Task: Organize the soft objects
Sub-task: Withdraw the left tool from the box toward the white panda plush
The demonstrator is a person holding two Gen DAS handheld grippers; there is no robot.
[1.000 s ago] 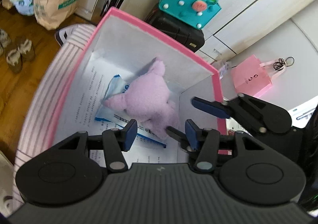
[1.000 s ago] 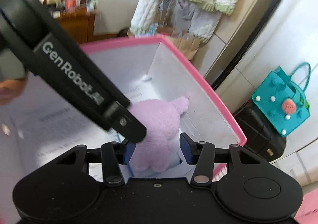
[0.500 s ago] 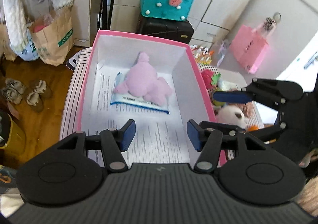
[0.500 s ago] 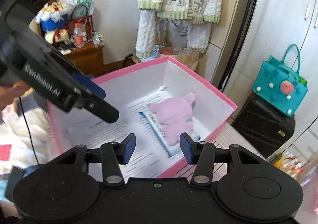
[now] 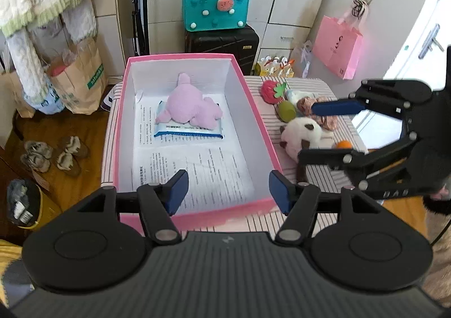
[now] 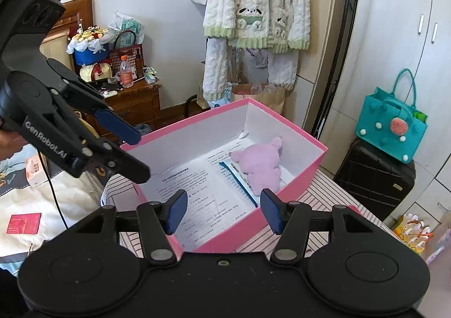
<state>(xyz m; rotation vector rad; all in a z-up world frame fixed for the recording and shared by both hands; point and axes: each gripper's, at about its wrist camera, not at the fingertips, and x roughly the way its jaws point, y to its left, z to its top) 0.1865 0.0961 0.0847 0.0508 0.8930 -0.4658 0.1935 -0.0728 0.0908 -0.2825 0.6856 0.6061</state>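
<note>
One striped table top carries the work. On it stands one pink box, open-topped with white inner walls, lined with printed paper sheets.

Inside the box, toward its far end: one lilac plush toy, lying on one blue-and-white flat packet. No other soft item is in the box.

On the table to the right of the box, outside it, lies one cluster of loose soft items: one red strawberry plush, one olive-green egg-shaped piece, one brown curly plush partly hidden, one white plush with brown ears, and one small orange ball. A pale item just behind the green piece cannot be identified.

Two grippers are present. The left gripper is held above the near end of the box; its jaws have just been opening and stand spread, nothing between the blue pads. The right gripper is likewise held over the near corner of the box; its jaws have just been opening, stand spread, and carry nothing. In the left wrist view the right gripper hangs above the loose cluster without touching it.

Background, counted: one black suitcase with one teal felt bag on top, one pink paper bag, one brown paper bag, two slippers on the floor.
</note>
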